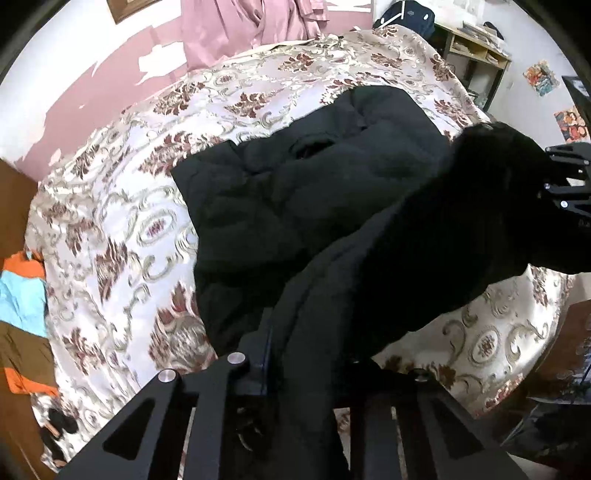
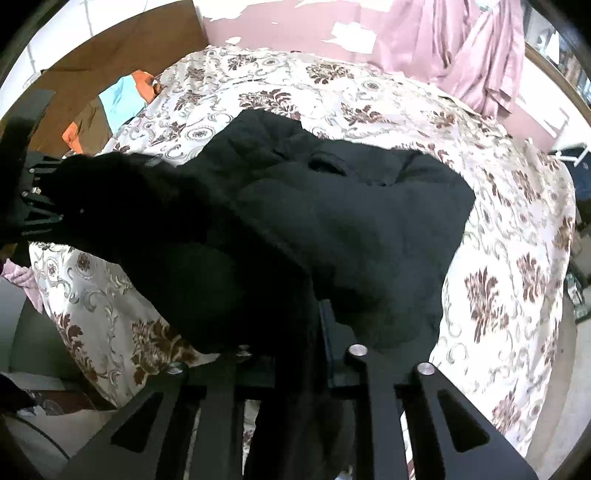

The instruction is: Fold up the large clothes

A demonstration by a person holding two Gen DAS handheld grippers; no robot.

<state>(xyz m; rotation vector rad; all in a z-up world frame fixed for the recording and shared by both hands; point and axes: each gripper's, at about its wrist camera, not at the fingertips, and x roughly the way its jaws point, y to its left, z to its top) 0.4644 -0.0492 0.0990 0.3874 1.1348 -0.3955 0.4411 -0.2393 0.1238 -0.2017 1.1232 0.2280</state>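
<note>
Below, a black padded coat (image 1: 314,177) is shown spread on a bed covered by a floral bedspread (image 1: 122,229). Its near edge is raised off the bedspread. The left gripper (image 1: 306,354) is clamped on a fold of that edge, and the right gripper (image 2: 291,358) is likewise clamped on the coat's fabric. Pink curtains (image 2: 461,48) are seen behind the bed.

A floral bedspread (image 1: 122,206) fills the view. A mauve curtain (image 1: 243,26) hangs at twelve o'clock, a wooden shelf (image 1: 476,55) at one, orange-and-blue clothes (image 1: 22,280) at nine.
</note>
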